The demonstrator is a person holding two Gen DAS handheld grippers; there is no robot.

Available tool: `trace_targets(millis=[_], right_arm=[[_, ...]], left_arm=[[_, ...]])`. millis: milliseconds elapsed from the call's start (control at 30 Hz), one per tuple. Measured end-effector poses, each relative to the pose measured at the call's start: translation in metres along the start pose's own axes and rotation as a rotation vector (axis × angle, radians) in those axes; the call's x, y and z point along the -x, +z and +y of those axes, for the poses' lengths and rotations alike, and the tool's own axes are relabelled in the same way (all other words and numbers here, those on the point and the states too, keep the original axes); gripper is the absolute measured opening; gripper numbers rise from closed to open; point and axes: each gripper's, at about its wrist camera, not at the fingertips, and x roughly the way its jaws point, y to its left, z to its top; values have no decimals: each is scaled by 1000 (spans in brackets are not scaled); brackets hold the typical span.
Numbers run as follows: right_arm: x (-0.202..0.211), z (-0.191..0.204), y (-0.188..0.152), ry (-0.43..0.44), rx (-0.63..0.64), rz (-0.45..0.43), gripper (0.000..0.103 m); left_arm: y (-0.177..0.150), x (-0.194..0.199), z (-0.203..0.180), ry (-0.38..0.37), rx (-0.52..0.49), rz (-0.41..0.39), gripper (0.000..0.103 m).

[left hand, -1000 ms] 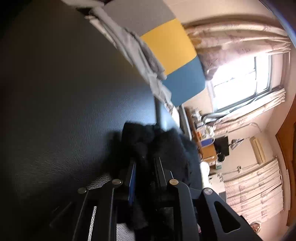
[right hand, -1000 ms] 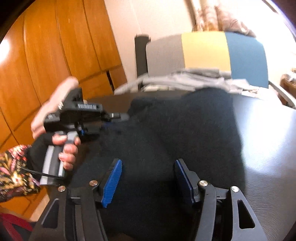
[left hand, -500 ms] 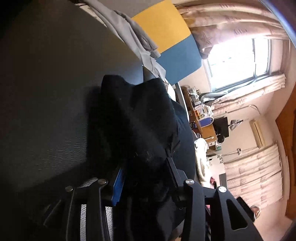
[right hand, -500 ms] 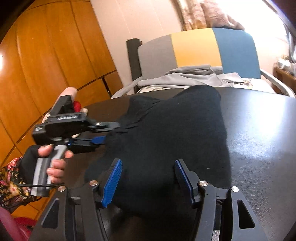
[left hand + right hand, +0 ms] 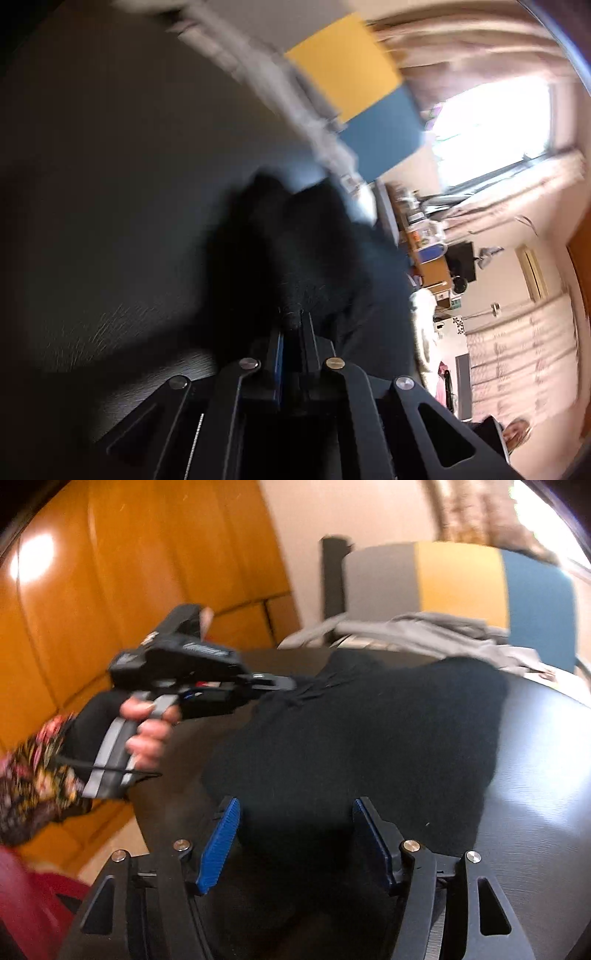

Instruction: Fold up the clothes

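Your right gripper [image 5: 295, 834]: jaws apart over the near edge of the black garment [image 5: 369, 738], pads not pressing. Your left gripper [image 5: 295, 325] has just been closing; now clamped on a garment fold. Garment lies on the dark table [image 5: 546, 775]. Writing on the left gripper's body is blurred, unreadable. Behind: grey-yellow-blue chair [image 5: 461, 583].

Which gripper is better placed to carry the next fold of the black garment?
Left, probably. The left gripper has just closed on a pinch of the black garment. The right gripper is open, its pads either side of the near edge without pressing it.
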Motion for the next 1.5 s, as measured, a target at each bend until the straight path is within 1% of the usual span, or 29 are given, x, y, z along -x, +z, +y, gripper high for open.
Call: trace_targets(millis=[67,100,133,167,233,267,300,367,433,467,500,533,567,600,633,733,767,833,867,933,967,1067,1100,1133,1200,1267,1367,1467,1500], right_arm=[[-11,11,-2,25,34,30,65],[-14,14,-3,34,47,39,66],[-16,16,-4,35,55,42,68],[-17,18,-5,36,61,45,69],[-19,20,-7,38,75,50,70],[-20,22,-8,39,82,52,71],[-20,20,-9,49,66,50,72],[-21,18,-10,60,39,42,73],[-22,18,-11,65,30,37,73],[-21,20,-11,62,38,35,73],[-18,20,-11,63,44,31,72],[-12,19,-11,63,47,19,69],[-3,16,-11,56,50,-2,67],[7,12,-11,29,54,-28,59],[21,4,-10,-24,51,-61,57],[47,-27,-1,-98,-18,-123,57],[53,-40,4,-120,-50,-142,57],[54,-63,20,-148,-84,-161,57],[49,-74,32,-159,-88,-162,57],[32,-84,54,-160,-51,-148,55],[24,-89,65,-161,-31,-140,54],[-21,-102,103,-129,-19,-77,42],[-37,-108,113,-120,-38,-46,38],[-54,-115,122,-110,-60,-14,37],[-90,-131,126,-153,-100,82,32],[-105,-146,124,-212,-103,81,30],[-112,-157,118,-268,-154,41,30],[-113,-154,117,-297,-140,39,31],[-109,-155,116,-283,-150,30,32]], left_arm=[[-5,7,9,-46,46,-44,18],[-6,12,10,-44,53,-71,18],[-9,22,5,-7,41,-125,18],[-12,33,-7,25,-11,-182,19],[-19,54,-39,68,-150,-285,19],[-22,63,-52,67,-220,-303,19],[-26,60,-71,65,-310,-275,19],[-34,41,-116,72,-510,-186,20],[-39,9,-140,128,-655,-97,20],[-39,-11,-143,176,-703,-45,20],[-33,-25,-137,222,-699,-4,20],[-26,-35,-127,263,-672,29,16],[-20,-38,-118,266,-642,39,13],[-14,-36,-110,247,-611,36,10],[-11,-32,-102,240,-596,22,6],[-15,-15,-85,261,-626,-29,6],[-16,-9,-78,253,-619,-38,6],[-18,3,-61,203,-568,-46,6],[-17,6,-54,179,-544,-50,5],[-18,8,-47,133,-509,-56,4],[-18,8,-45,123,-502,-59,4],[-16,4,-42,113,-495,-68,2],[-16,3,-42,118,-497,-75,2],[-16,2,-43,128,-501,-86,2],[-17,1,-45,143,-506,-101,2],[-16,-1,-44,143,-507,-102,2],[-16,-3,-44,148,-512,-104,2],[-17,-3,-44,146,-513,-107,2],[-17,-2,-44,142,-510,-106,2]])
